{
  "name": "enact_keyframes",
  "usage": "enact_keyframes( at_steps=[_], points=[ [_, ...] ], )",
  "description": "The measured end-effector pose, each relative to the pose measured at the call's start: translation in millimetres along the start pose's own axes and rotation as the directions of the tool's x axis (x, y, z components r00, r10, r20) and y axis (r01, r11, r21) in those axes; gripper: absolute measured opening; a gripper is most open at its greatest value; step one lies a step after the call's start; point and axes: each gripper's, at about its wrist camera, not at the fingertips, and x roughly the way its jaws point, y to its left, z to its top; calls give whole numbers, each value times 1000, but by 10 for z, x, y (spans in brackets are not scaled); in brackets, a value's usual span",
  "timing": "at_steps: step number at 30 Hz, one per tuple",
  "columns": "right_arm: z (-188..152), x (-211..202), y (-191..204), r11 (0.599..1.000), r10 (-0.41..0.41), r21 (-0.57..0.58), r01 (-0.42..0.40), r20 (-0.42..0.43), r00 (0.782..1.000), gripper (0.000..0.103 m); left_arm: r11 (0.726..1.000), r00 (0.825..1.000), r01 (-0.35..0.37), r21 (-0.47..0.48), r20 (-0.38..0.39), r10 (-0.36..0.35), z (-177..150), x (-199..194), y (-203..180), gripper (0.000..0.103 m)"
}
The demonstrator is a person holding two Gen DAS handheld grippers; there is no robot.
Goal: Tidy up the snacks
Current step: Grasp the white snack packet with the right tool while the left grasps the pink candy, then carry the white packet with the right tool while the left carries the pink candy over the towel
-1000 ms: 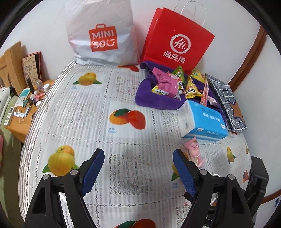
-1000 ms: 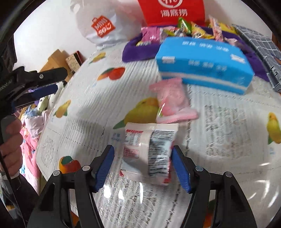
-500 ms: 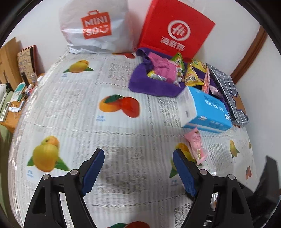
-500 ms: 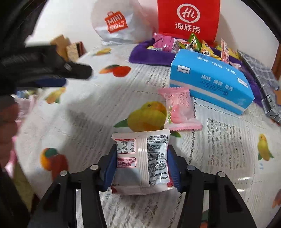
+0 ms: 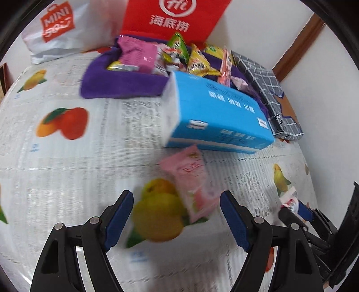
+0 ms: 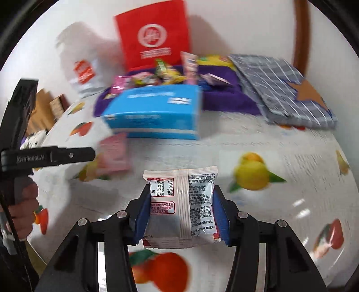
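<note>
My right gripper (image 6: 181,213) is shut on a white snack packet (image 6: 181,197), printed back facing me, held above the fruit-print tablecloth (image 6: 280,143). In the left wrist view that packet (image 5: 289,200) shows at the lower right. My left gripper (image 5: 176,215) is open over a pink snack packet (image 5: 190,182), whose near end sits between the blue pads without touching them. In the right wrist view the pink packet (image 6: 112,155) lies blurred by the left gripper's finger (image 6: 56,155). A purple cloth tray (image 5: 121,83) at the back holds several snack packets.
A blue tissue box (image 5: 215,112) lies between the pink packet and the purple tray. Behind stand a red paper bag (image 5: 175,18) and a white Miniso bag (image 5: 62,29). A grey checked cloth (image 5: 267,89) lies at the right by the wall. A hand (image 6: 24,202) grips the left tool.
The right gripper closed on the white packet and carried it off to the right. The left gripper swung right and lower, from bare tablecloth to over the pink packet.
</note>
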Motion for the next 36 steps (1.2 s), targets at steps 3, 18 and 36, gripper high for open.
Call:
enact_keyframes(
  at_steps=[3,18,36],
  points=[
    [-12,32,-166,999,-27,30,27,-2,1000,51,999,999,-44,27,21,44,24,102,-156,77],
    [262,353,-210,996,-85,-28,86,24,996,51,958,963,-254,135,128,237,-59,23,-146,35],
    [336,639,-212,992,-118,-42,119,24,993,55,959,949,-256,123,222,225,-146,55,-120,40]
  ],
)
